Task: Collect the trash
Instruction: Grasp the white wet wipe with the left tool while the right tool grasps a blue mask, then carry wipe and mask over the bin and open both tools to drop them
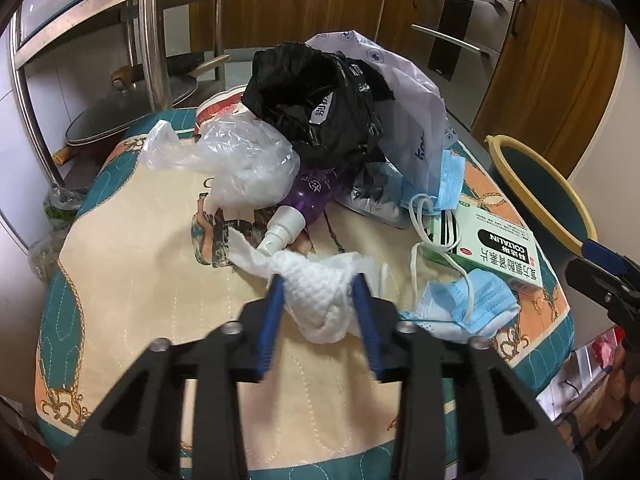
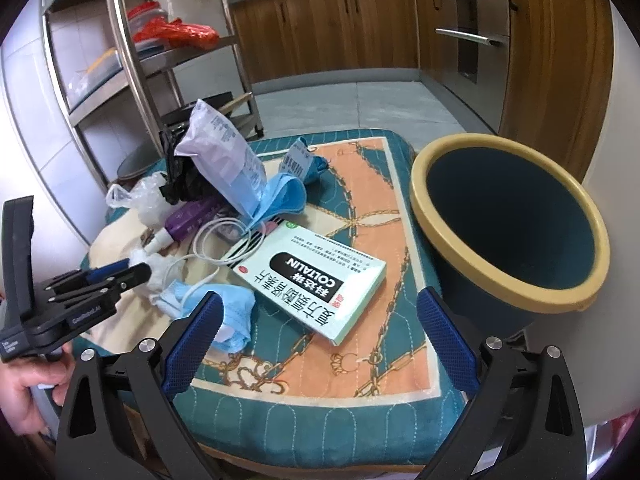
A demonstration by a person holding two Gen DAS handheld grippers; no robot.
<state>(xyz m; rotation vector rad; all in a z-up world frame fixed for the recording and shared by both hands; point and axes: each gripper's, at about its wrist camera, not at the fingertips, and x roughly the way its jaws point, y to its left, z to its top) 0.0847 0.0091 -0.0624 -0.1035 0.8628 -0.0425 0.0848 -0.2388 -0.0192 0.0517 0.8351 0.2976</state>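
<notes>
My left gripper (image 1: 318, 282) is shut on a crumpled white tissue (image 1: 320, 300) lying on the patterned cushion (image 1: 140, 260); the blue pads squeeze it from both sides. From the right wrist view this gripper (image 2: 120, 272) shows at the left, on the same tissue (image 2: 158, 270). My right gripper (image 2: 320, 300) stands open above the near corner of a green medicine box (image 2: 312, 276), holding nothing. Blue face masks (image 1: 472, 300) lie beside the box (image 1: 496, 248). A teal bin with a yellow rim (image 2: 421, 196) stands at the cushion's right edge, tilted toward me.
Behind the tissue lie a purple spray bottle (image 1: 308, 204), a clear plastic bag (image 1: 248, 160), a black bag (image 1: 320, 96) and a white printed bag (image 1: 408, 100). A steel rack (image 1: 152, 40) with pans stands at the left, wooden cabinets (image 1: 540, 60) behind. A person's hand (image 2: 28, 392) grips the left handle.
</notes>
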